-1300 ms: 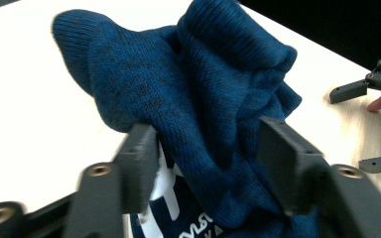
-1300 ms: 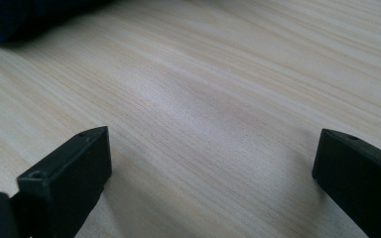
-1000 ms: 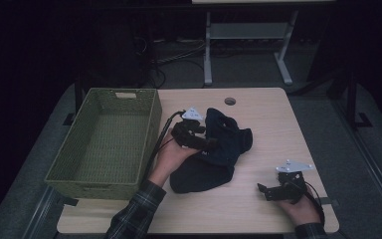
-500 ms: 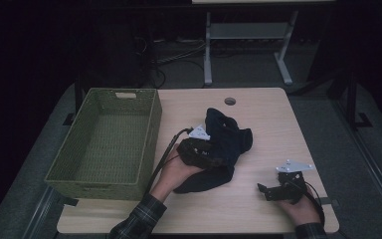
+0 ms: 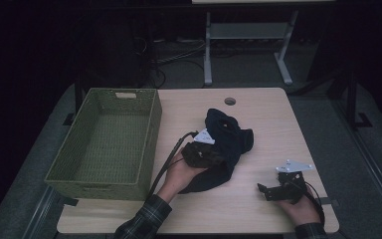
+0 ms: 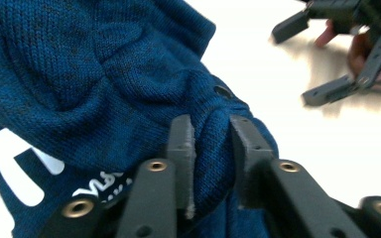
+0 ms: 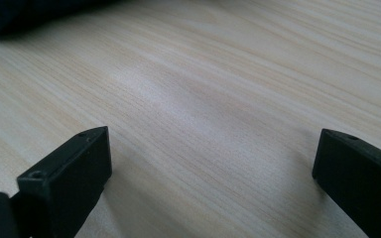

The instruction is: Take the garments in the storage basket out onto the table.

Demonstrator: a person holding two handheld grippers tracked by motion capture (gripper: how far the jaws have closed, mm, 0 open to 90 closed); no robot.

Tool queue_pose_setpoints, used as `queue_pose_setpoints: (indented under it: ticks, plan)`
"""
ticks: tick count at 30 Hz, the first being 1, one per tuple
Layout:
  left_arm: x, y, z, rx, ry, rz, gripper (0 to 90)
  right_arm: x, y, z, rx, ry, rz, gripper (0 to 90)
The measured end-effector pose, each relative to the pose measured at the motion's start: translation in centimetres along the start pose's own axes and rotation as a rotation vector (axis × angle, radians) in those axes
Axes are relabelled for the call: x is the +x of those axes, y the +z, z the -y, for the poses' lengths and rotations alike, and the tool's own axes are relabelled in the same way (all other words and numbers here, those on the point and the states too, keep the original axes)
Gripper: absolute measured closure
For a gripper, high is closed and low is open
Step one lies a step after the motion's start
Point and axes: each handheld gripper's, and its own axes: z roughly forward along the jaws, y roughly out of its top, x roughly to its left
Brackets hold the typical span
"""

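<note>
Left gripper (image 6: pixel 212 163): jaws have just been closing and now pinch a fold of the blue knit garment (image 6: pixel 104 84); the garment lies crumpled mid-table (image 5: pixel 278 119), just right of the green basket (image 5: pixel 104 144); right gripper (image 7: pixel 213 173): jaws wide apart, nothing between them, resting on the table near its front right corner, apart from the garment.

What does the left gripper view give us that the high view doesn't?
Left gripper view alone: the left gripper, whose jaws have just been closing, pinches a fold of the dark blue knit garment, with white lettering on the cloth. High view alone: the green woven basket left of the garment, and the wooden table as a whole. Both: the garment, and the right gripper open beside it.
</note>
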Motion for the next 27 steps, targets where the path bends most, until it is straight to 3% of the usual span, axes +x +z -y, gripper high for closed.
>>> queue_pose_setpoints:
  ticks: [9, 16, 21, 27]
  plan:
    - [-0.5, -2.1, -2.4, -0.114, -0.01, -0.012, 76.3, 0.0, 0.0, 0.0, 0.0, 0.001, 0.0, 1.6]
    - [-0.3, -4.1, -2.7, -0.175, -0.029, -0.045, 76.2, 0.0, 0.0, 0.0, 0.0, -0.002, -0.002, 1.6]
    - [0.7, -5.0, -0.6, -0.14, -0.088, -0.097, 75.5, 0.0, 0.1, -0.1, -0.002, 0.0, -0.002, 1.6]
    - [1.0, -4.8, 1.2, -0.096, -0.104, -0.128, 72.8, 0.0, 0.1, -0.1, 0.001, -0.001, -0.003, 1.6]
